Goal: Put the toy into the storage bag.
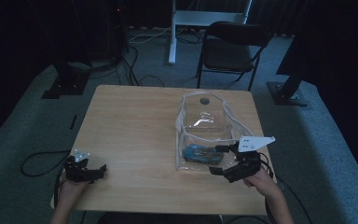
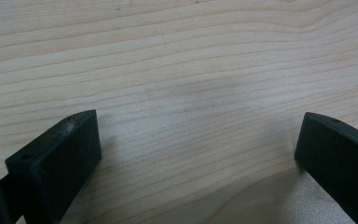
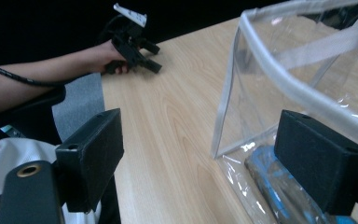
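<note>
Two grippers sit over a pale wooden surface (image 1: 135, 121), and going left to right the idle one comes first. The left gripper (image 1: 103, 169) rests at about 8 o'clock on the surface, near the front edge, held in the person's left hand (image 1: 70, 189). In the left gripper view its black, blocky fingers (image 2: 58, 161) stand wide apart over bare wood grain, with nothing between them.

Toward 4 o'clock lies a clear plastic bag (image 1: 205, 128) with a white trimmed rim and a thin white strap, its mouth facing 12 o'clock. The film is glossy, soft and creased, catching highlights. Inside its near end lies a blue object (image 1: 200, 154), flattish and rounded, with darker markings; what it is I cannot tell.

The right gripper (image 1: 219, 160) is just beside the bag's near right corner, a grey three-cornered plate on top. In the right gripper view its fingers (image 3: 91, 154) are spread, one on each side of the bag's corner edge, the far one lying against or over the film above the blue object (image 3: 272, 186); whether it touches is unclear.

My reading is that the step in hand is the approach to grip the bag's near corner, nothing being held yet. The next move likely calls for closing on the trimmed seam rather than the slick film, which could slip or crumple, and the left gripper may need to steady the bag.
</note>
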